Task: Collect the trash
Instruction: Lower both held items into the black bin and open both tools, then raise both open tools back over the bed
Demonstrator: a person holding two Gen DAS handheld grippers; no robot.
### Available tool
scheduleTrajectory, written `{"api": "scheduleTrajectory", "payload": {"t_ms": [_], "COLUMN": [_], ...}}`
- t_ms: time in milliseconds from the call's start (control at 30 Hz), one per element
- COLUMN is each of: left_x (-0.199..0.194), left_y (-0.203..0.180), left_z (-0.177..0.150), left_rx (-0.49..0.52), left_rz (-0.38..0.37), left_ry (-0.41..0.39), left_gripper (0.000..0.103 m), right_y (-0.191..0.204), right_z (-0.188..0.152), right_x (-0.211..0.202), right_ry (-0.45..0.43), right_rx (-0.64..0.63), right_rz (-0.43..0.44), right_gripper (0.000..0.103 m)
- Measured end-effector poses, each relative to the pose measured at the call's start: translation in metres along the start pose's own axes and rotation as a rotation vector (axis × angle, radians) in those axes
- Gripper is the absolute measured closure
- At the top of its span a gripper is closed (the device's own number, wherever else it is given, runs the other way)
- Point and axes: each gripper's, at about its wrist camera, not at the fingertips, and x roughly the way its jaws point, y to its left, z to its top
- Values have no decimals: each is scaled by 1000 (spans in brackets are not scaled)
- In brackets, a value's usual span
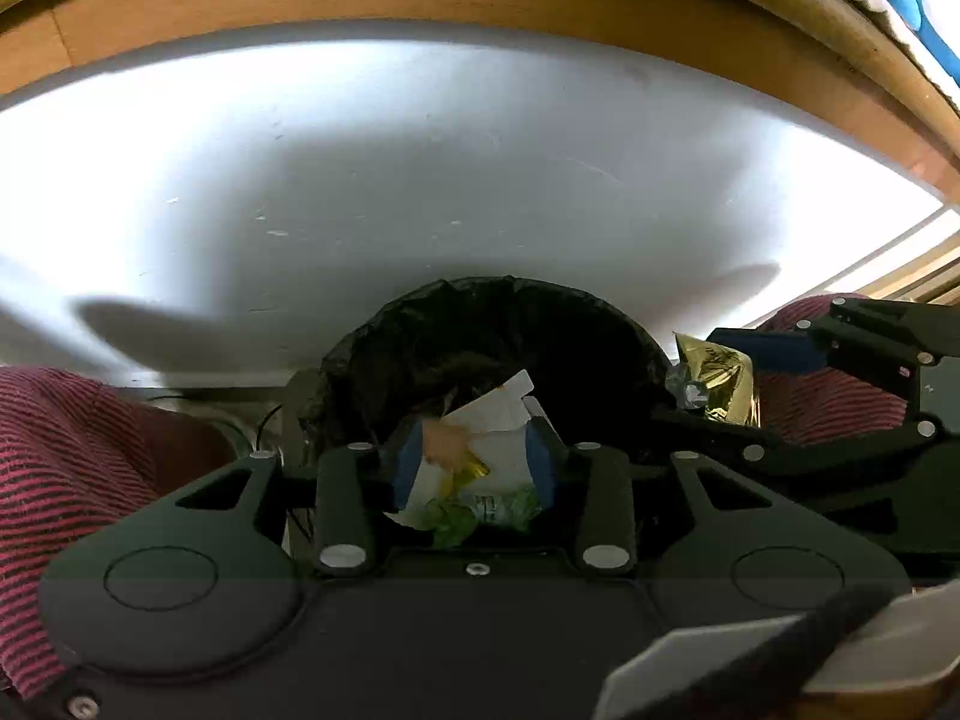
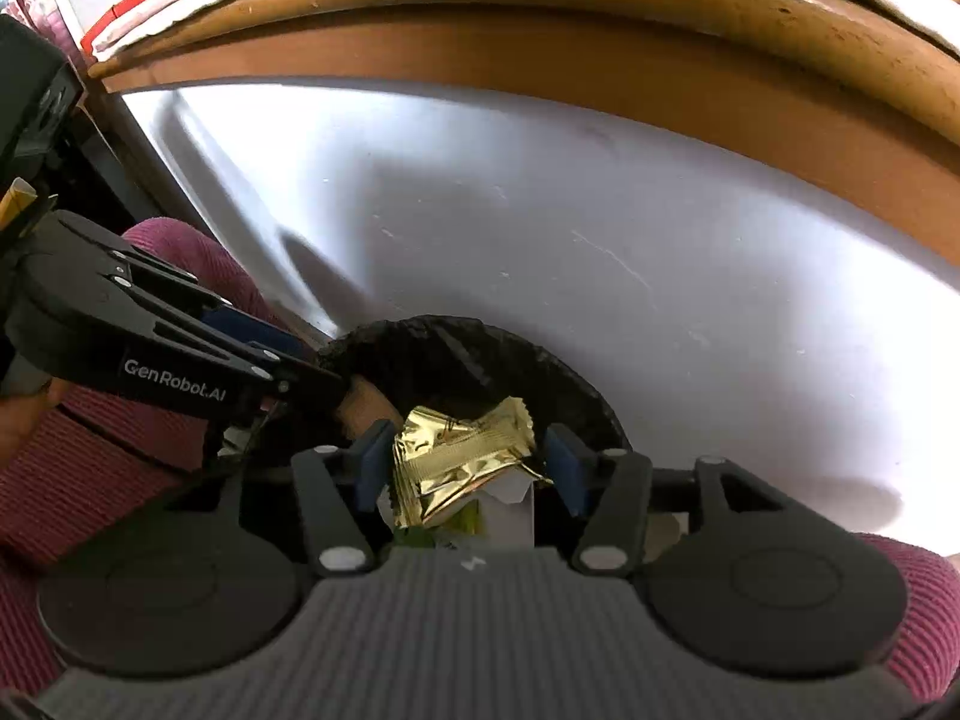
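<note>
Gold wrapper (image 2: 465,459) loose between right jaws — open

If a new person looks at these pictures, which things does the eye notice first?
First, the shiny gold wrapper between the right gripper's spread fingers, above the black-lined bin. Next, the white and green packet between the left gripper's fingers, over the same bin.

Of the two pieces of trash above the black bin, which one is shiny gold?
The crumpled foil wrapper between the right gripper fingers is gold. The other piece, in the left gripper, is a white paper packet with green print.
</note>
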Motion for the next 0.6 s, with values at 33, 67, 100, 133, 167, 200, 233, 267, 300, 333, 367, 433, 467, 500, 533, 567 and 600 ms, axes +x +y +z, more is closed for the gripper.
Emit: {"api": "scheduleTrajectory", "payload": {"t_ms": [33, 67, 100, 133, 167, 200, 233, 267, 300, 333, 367, 433, 467, 500, 533, 567, 600], "left_x": [0, 1, 1, 1, 1, 2, 2, 2, 1, 1, 1, -1, -2, -4, -6, -10, -16], "left_y": [0, 1, 1, 1, 2, 2, 3, 3, 3, 4, 4, 3, 3, 3, 2, 1, 0], "left_z": [0, 0, 0, -1, -1, -1, -1, -2, -2, -2, -1, -1, -1, -1, 0, 0, 1], "left_rx": [-1, -2, -3, -3, -3, -3, -3, -4, -5, -6, -7, -7, -5, -3, 0, 2, 7], "left_rz": [0, 0, 1, 1, 3, 5, 6, 7, 8, 9, 10, 11, 13, 15, 18, 21, 22], "left_ry": [1, 1, 1, 0, 1, 1, 2, 2, 2, 4, 4, 3, 0, -5, -9, -18, -32], "left_gripper": [64, 62, 60, 59, 57, 55, 55, 54, 52, 51, 50, 50, 50, 50, 50, 50, 50], "right_y": [-1, -1, -1, -2, -2, -2, -2, -2, -2, -2, -2, -2, -2, -2, -2, -2, -2], "right_z": [0, 0, 0, 0, 0, 0, 0, 0, 0, 0, 0, 0, 0, 1, 2, 3, 4], "right_x": [0, 0, 1, 1, 1, 1, 1, 1, 1, 1, 1, -1, -2, -3, -6, -9, -15], "right_ry": [1, 0, 1, 1, 1, 1, 1, 1, 1, 0, -1, -5, -9, -15, -22, -34, -49], "right_rx": [1, 3, 4, 6, 8, 10, 11, 10, 9, 8, 8, 8, 8, 8, 8, 8, 6], "right_rz": [1, 1, 1, 1, 1, 2, 2, 2, 1, 0, 0, 0, 1, 1, 0, 0, 2], "right_gripper": [31, 30, 30, 29, 28, 28, 28, 27, 27, 27, 27, 27, 27, 27, 27, 27, 27]}}
